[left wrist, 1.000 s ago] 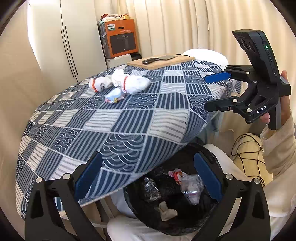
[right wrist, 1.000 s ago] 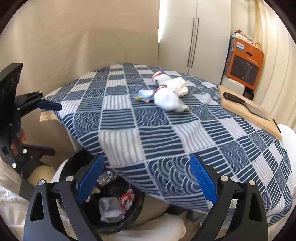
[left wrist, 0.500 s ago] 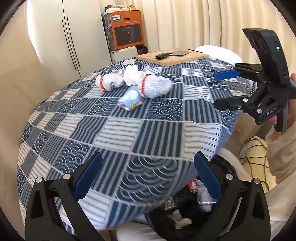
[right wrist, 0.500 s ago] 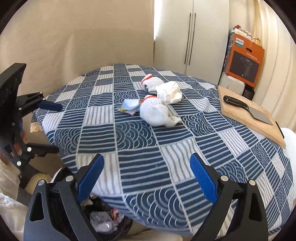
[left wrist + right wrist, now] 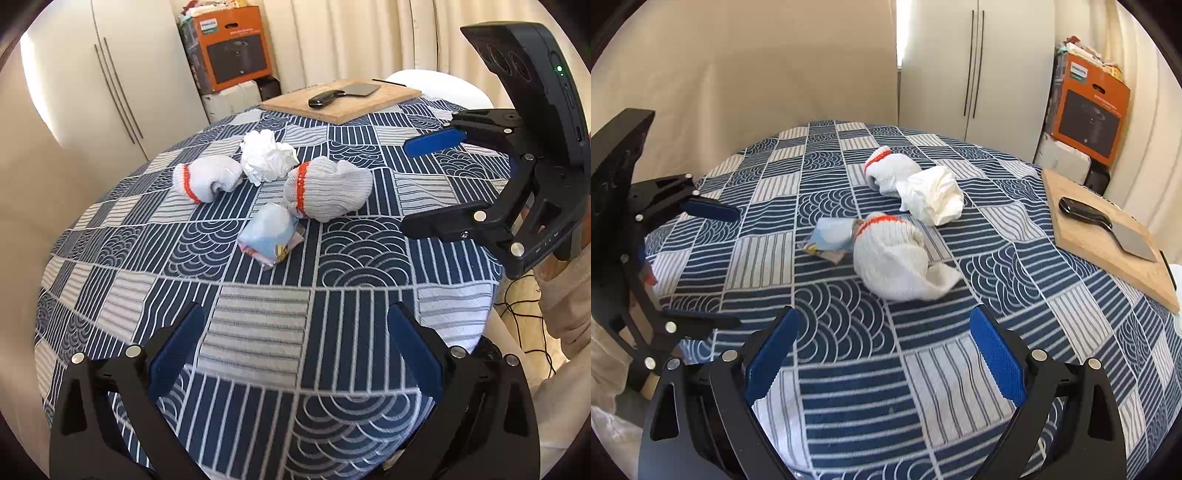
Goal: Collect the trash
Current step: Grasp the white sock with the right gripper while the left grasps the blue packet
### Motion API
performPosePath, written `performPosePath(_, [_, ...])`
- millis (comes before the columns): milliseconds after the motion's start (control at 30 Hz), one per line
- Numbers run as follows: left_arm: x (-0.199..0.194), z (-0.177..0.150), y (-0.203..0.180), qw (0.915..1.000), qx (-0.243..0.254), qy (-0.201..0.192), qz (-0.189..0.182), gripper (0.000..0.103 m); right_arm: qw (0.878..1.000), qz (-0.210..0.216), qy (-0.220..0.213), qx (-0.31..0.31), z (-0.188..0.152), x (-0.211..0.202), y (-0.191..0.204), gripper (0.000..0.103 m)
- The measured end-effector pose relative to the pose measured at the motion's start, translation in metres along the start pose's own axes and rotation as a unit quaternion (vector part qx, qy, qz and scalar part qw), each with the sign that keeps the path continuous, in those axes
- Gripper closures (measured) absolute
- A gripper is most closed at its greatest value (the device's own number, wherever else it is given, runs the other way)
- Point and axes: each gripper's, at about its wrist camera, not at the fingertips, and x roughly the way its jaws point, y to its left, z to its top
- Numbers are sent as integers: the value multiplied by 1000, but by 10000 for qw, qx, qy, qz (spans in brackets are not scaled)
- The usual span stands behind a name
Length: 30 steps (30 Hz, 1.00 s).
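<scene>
We see a table under a blue patterned cloth. Our left tongs and right tongs hang wide apart, empty. Beyond lie one wrapper, two gloves, one paper ball, then a board with one knife.

Both hand-held grippers, left and right, gape empty above the tablecloth.

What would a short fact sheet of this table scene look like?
surface: table under a blue patterned cloth
trash: crumpled paper; blue wrapper
other items: two white gloves; knife on cutting board
left hand-held gripper: open, empty
right hand-held gripper: open, empty
</scene>
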Motion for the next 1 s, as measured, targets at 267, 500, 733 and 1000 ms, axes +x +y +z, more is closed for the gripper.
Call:
performPosePath(267, [26,14,13,9996,216,177,-82,6,9999,11,91,87,11,21,-13,15])
performPosePath(500, [52,23,20,9986,444,275,-84,5,9996,170,172,111,22,43,-20,31])
performPosePath(733, [65,34,27,9980,402,216,-439,5,9980,562,226,167,23,59,-26,64])
performPosePath(1000, [75,42,32,9976,173,158,-659,14,9997,95,162,-123,13,44,-13,74])
